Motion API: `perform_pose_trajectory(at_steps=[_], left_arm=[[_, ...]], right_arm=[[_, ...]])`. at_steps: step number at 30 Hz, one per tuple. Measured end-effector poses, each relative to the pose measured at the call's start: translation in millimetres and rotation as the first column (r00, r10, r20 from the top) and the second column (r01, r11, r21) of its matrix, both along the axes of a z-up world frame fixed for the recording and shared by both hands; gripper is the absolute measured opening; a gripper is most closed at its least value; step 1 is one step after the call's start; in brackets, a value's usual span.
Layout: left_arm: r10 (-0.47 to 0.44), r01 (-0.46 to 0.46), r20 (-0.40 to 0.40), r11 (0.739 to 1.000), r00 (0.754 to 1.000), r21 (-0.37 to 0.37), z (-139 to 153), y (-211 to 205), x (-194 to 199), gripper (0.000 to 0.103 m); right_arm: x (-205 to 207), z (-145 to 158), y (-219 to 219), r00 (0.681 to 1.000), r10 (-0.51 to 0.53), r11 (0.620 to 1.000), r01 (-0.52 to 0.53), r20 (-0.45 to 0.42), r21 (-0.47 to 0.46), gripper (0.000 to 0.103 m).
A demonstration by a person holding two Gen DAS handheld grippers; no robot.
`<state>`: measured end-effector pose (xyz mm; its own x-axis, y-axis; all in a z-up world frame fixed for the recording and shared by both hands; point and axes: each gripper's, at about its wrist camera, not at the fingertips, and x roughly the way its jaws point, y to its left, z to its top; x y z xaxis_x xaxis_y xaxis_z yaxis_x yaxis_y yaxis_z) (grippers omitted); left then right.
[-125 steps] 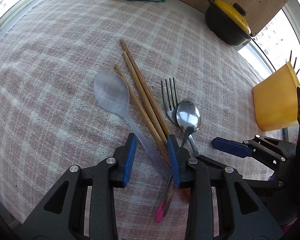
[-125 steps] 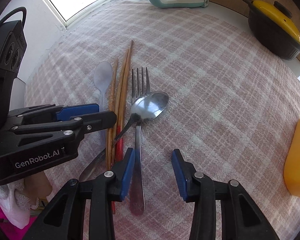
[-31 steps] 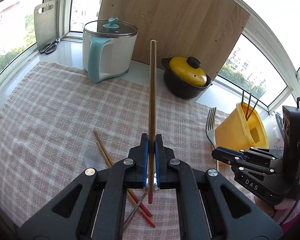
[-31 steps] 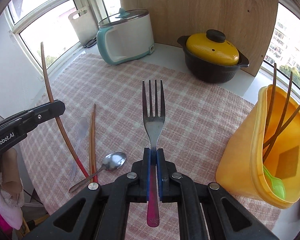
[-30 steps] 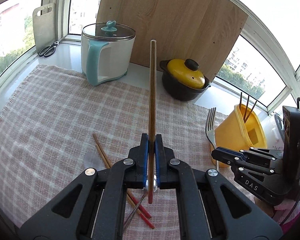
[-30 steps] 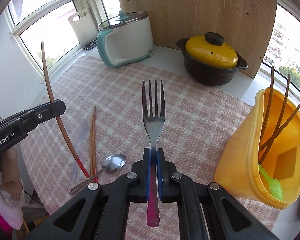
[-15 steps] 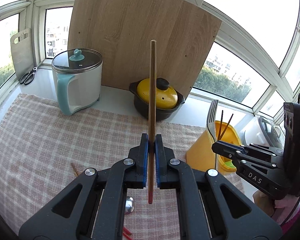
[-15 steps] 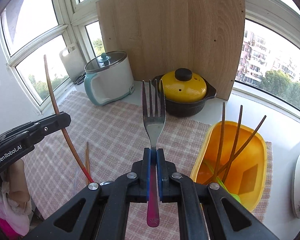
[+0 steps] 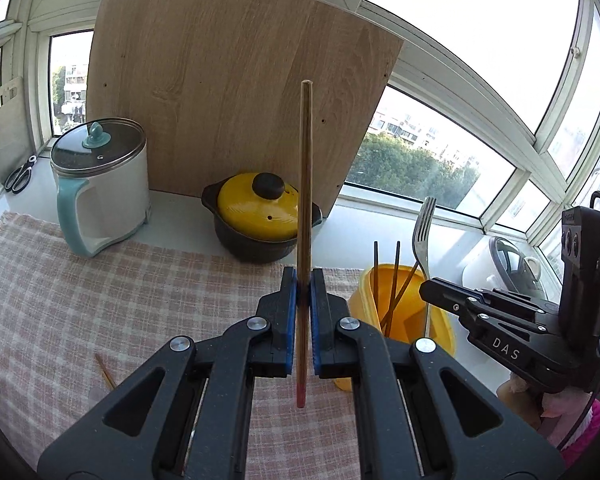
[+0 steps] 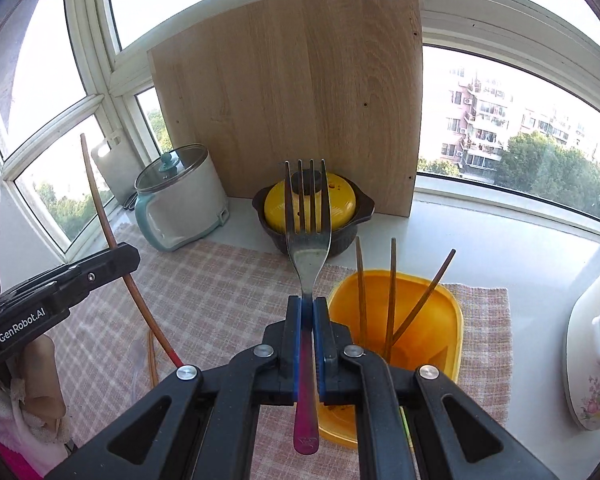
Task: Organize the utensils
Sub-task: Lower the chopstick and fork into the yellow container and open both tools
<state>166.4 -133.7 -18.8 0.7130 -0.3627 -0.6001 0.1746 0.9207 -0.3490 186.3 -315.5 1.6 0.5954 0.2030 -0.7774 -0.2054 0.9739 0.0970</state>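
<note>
Now the left gripper [image 9: 304, 308] is clamped on an upright wooden chopstick [image 9: 305, 184], and the right gripper [image 10: 307, 320] pinches a pink-handled fork [image 10: 307, 240], both raised just beside the yellow holder [image 10: 452, 308]. Three chopsticks [image 10: 391, 292] already stand inside it. Another chopstick [image 10: 152, 356] lies on the checked cloth [image 10: 204, 280] left of the holder, so sorting looks partway done.

The left gripper [image 9: 303, 280] is raised, its blue-padded fingers [image 9: 289, 312] clamped tight together. The right gripper [image 10: 307, 308] is likewise lifted beside it, fingers [image 10: 321, 336] pinched closed.
</note>
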Motion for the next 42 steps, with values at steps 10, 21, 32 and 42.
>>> perform_pose_trajectory(at_steps=[10, 21, 32, 42], left_arm=[[-0.06, 0.061, 0.04, 0.998, 0.997, -0.028, 21, -48, 17, 0.004], [-0.096, 0.097, 0.071, 0.995, 0.993, -0.008, 31, -91, 37, 0.004], [-0.099, 0.099, 0.003, 0.995, 0.995, 0.021, 4, -111, 52, 0.004], [-0.111, 0.113, -0.024, 0.992, 0.993, 0.05, -6, -118, 51, 0.004]], right_arm=[[4, 12, -43, 0.997, -0.064, 0.998, 0.063, 0.042, 0.024, 0.003], [18, 6, -56, 0.994, -0.087, 0.996, 0.088, 0.061, -0.021, 0.003], [28, -10, -62, 0.995, -0.093, 0.994, 0.096, 0.048, -0.054, 0.003], [32, -16, -66, 0.994, -0.102, 0.993, 0.103, 0.034, -0.053, 0.003]])
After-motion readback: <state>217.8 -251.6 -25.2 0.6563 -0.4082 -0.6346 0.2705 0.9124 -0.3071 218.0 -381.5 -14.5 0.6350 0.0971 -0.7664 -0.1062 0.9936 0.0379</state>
